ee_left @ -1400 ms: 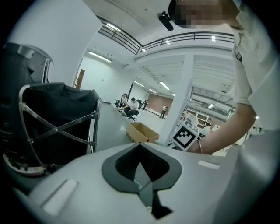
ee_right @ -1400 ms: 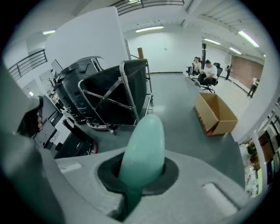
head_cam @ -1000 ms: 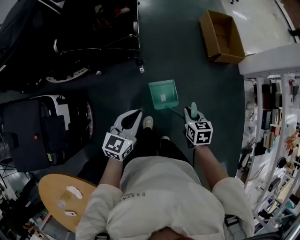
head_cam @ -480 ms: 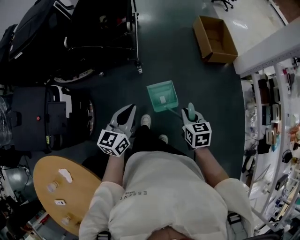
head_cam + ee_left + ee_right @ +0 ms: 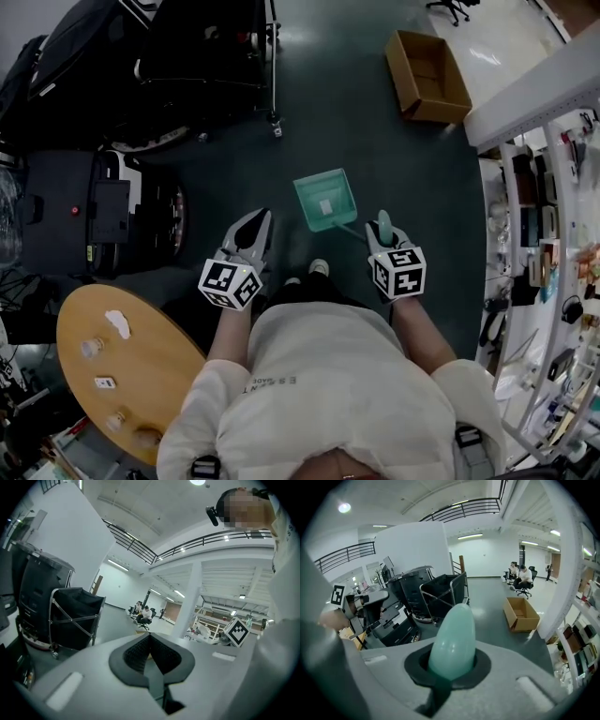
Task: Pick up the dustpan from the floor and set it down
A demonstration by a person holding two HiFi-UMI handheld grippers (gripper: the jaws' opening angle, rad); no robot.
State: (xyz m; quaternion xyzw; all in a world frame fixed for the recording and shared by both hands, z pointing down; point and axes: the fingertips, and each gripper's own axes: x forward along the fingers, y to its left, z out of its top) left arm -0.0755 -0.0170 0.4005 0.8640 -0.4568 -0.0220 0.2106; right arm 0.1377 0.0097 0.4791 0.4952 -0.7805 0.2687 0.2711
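The teal dustpan (image 5: 325,200) hangs off the floor in front of me, its pan tilted and its thin stem running back to my right hand. My right gripper (image 5: 382,225) is shut on the dustpan's rounded handle (image 5: 452,637), which sticks out between the dark pads of the right gripper (image 5: 450,665). My left gripper (image 5: 260,218) is held beside it at about the same height. In the left gripper view the left gripper (image 5: 150,637) has its pads meeting at the tip with nothing between them.
An open cardboard box (image 5: 428,77) lies on the dark floor ahead to the right, near a white pillar (image 5: 534,80). Black carts (image 5: 202,56) and a black machine (image 5: 94,220) stand at the left. A round wooden table (image 5: 159,375) is at the lower left, and shelving (image 5: 544,244) at the right.
Both grippers have travelled with the walking person, the dustpan still hanging from the right one. The round table has come further into view and the feet have shifted.
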